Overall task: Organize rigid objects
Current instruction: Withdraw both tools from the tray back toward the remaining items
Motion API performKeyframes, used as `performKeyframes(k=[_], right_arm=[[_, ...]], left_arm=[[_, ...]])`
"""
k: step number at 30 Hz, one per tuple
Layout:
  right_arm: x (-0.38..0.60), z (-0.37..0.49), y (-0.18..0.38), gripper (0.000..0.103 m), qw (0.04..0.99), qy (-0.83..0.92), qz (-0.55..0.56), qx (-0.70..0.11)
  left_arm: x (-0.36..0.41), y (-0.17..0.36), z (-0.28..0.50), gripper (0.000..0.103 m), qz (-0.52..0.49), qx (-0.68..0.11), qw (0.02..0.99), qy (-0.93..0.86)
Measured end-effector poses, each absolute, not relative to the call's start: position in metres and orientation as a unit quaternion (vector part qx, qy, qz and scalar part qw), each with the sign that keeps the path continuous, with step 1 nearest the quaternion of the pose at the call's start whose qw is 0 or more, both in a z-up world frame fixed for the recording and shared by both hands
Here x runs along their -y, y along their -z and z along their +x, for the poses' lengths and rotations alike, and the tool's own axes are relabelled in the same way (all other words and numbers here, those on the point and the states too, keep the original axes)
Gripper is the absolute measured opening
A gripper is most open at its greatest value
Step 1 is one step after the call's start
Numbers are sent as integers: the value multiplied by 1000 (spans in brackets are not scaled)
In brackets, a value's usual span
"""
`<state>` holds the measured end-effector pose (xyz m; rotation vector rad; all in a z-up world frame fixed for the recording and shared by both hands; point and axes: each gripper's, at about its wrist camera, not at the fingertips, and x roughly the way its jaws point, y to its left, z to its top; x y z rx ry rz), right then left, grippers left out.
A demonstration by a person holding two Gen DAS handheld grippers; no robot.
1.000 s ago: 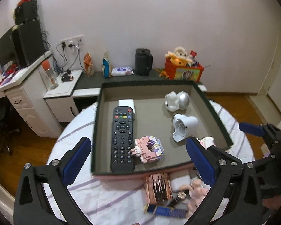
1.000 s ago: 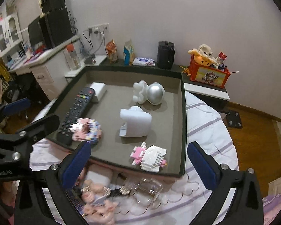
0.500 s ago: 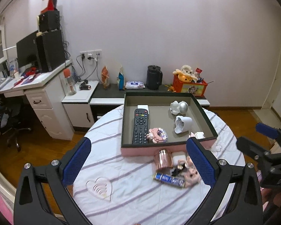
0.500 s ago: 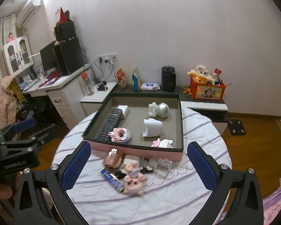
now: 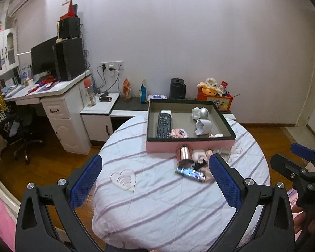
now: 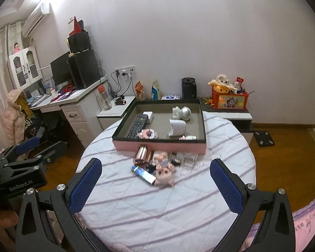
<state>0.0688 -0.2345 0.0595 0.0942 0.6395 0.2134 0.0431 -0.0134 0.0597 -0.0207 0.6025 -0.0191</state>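
While both tools hang above the near edge of the round table (image 5: 157,199), nothing sits between their fingers; left gripper (image 5: 155,180) spread wide, right gripper (image 6: 155,180) spread wide, neither touching any object. Pink tray (image 6: 159,146) stands at the table's far side; inside it: black remote (image 5: 163,125) along the left, pink block figure (image 5: 179,133) just beside the remote's near end, white cup-shaped piece (image 5: 202,127) right of centre, silver-and-white figure (image 5: 200,113) behind it. Loose items lie on the striped cloth just in front of the tray: copper cup (image 6: 142,154) on its side, blue bar (image 6: 143,174), pink pig toy (image 6: 164,173), clear container (image 6: 189,158); the pile sits roughly midway between the two tools.
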Motion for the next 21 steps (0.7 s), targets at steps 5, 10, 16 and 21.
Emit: performKeyframes(k=[5,10,16,21], right_arm=[[242,53,-53,103,943,-91,46,-318],[252,46,-46,103,942,-70,51,-323],[257,43,-46,103,942,-62,54,-324],[253,43,-46,103,942,-65,49,-325]], left_arm=[[7,-45,28,103,-13,-309,951,1],[2,-26,27,103,-21,-336,942,2],[2,-28,25,103,-23,-329,944,5],[4,-26,27,103,-21,-333,943,7]])
